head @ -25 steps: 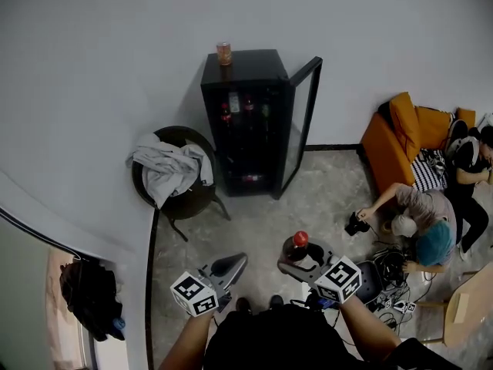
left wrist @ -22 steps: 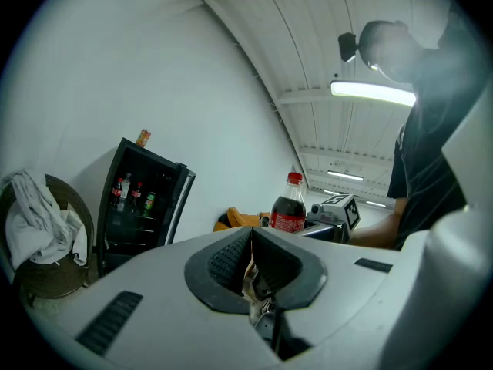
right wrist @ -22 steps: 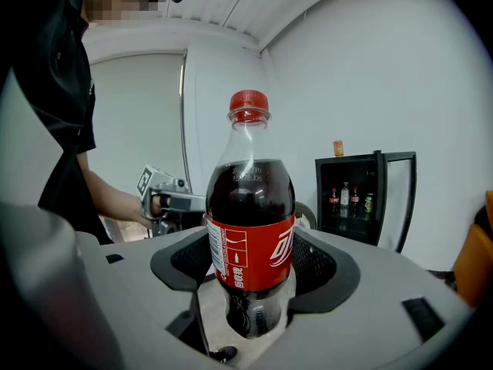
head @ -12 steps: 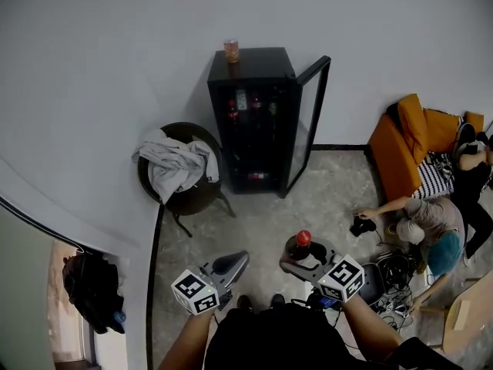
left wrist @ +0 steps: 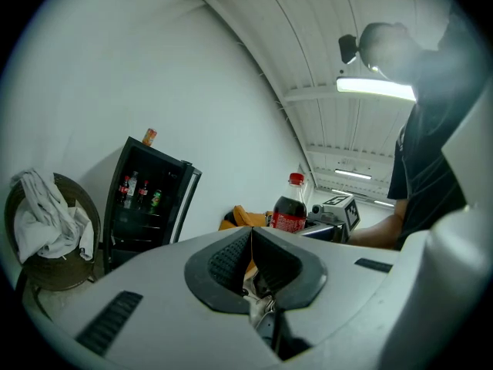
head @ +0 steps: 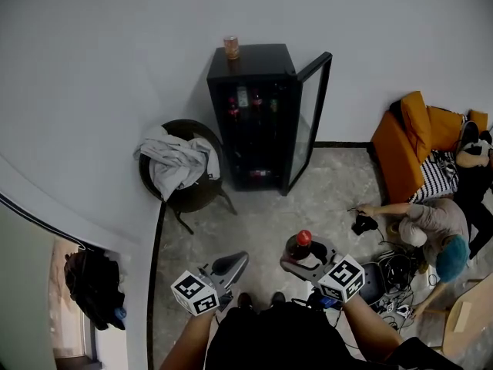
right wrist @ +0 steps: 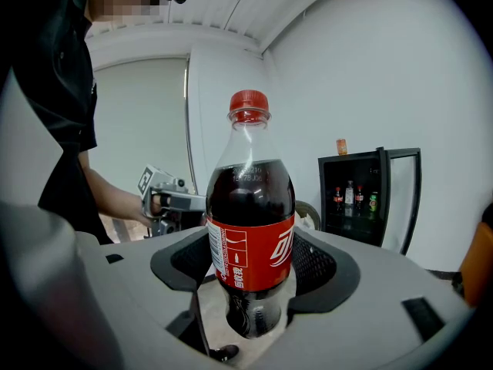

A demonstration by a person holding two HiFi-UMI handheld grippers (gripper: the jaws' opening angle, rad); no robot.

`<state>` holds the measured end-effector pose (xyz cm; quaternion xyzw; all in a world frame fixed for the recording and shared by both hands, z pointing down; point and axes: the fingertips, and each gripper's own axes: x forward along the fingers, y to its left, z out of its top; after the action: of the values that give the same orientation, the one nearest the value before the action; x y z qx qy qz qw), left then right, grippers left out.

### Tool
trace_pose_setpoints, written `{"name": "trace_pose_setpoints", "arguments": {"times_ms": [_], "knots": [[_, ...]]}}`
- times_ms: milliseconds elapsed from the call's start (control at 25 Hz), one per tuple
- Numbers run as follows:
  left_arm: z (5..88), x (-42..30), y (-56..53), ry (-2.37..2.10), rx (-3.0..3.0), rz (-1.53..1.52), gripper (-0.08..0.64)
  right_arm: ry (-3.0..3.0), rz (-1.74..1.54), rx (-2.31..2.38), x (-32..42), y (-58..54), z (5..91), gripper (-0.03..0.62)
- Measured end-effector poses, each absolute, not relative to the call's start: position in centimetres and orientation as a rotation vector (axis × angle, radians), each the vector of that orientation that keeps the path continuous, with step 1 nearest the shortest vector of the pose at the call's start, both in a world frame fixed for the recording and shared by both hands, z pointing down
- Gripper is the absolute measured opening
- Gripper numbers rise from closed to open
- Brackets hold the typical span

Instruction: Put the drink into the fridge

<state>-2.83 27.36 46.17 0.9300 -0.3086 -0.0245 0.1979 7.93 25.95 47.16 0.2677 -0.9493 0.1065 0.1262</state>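
1. Right tongs (right wrist: 250, 280): clenched on the cola bottle (right wrist: 250, 206) at its lower body, below the red label. Bottle upright, red cap on, carried above the floor (head: 323, 199), well short of the fridge.
2. Left tongs (left wrist: 250, 245): closed on nothing, held near the right pair.
3. Fridge (head: 250, 114): black, against the wall, well ahead. Door (head: 312, 118) swung open to the right. Bottles already on the upper shelf; lower space too dark to read.
4. Can (head: 231, 47): on the fridge top, off the route.
5. Chair (head: 185, 172): draped with cloth, just left of the fridge.
6. Handling, by judgement: approach square to the opening, grip firm, bottle upright. Steer clear of door edge and chair. Choose a free shelf spot before releasing.
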Motion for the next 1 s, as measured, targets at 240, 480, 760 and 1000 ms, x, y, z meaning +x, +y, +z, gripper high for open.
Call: {"name": "trace_pose_setpoints", "arguments": {"times_ms": [240, 480, 760, 1000], "knots": [[46.4, -2.3, 27.1, -0.882, 2.601, -0.044, 0.011, -2.77, 0.29, 0.772, 8.7, 25.5, 47.1, 0.324], [46.9, -2.8, 26.3, -0.891, 2.588, -0.032, 0.012, -2.758, 0.3, 0.802, 9.1, 24.0, 47.5, 0.324], [47.8, -4.0, 22.5, -0.853, 2.581, -0.045, 0.012, -2.733, 0.324, 0.854, 8.5, 20.6, 48.0, 0.324], [47.7, -6.1, 16.6, -0.811, 2.604, -0.085, 0.012, -2.704, 0.3, 0.887, 6.3, 16.1, 47.8, 0.324]]}}
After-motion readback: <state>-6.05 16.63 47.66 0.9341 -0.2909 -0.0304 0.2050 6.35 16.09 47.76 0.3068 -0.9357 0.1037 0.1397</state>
